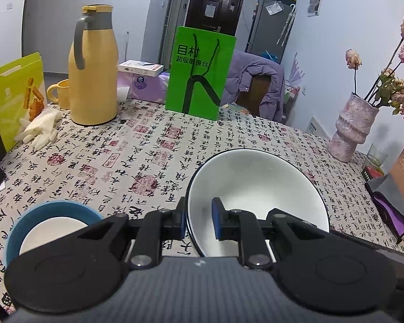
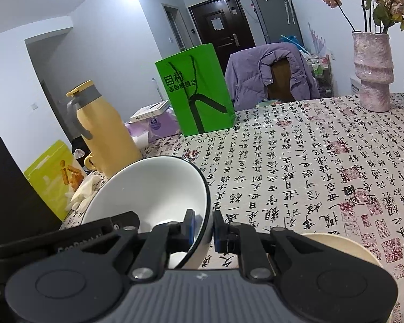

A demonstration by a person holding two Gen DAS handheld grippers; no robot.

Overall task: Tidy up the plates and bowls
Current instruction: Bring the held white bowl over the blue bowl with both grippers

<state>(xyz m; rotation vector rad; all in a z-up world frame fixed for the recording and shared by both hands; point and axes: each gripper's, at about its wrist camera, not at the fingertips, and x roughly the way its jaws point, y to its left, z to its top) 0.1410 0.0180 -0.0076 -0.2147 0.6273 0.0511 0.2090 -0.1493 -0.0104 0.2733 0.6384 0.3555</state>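
Note:
A white bowl with a dark rim (image 1: 258,188) is held tilted above the table, gripped from both sides. My left gripper (image 1: 199,219) is shut on its left rim, one finger inside and one outside. My right gripper (image 2: 204,227) is shut on the same white bowl (image 2: 150,188) at its right rim. A blue bowl with a white inside (image 1: 51,223) sits on the table at the lower left of the left wrist view. A cream bowl or plate (image 2: 344,245) lies on the table under the right gripper, mostly hidden.
On the calligraphy tablecloth (image 1: 148,156) stand a yellow thermos jug (image 1: 93,67), a yellow mug (image 1: 59,92), a green paper bag (image 1: 199,72), a snack box (image 1: 16,94), white gloves (image 1: 40,130) and a pink vase with flowers (image 1: 352,126). A chair with a purple jacket (image 2: 272,75) stands behind.

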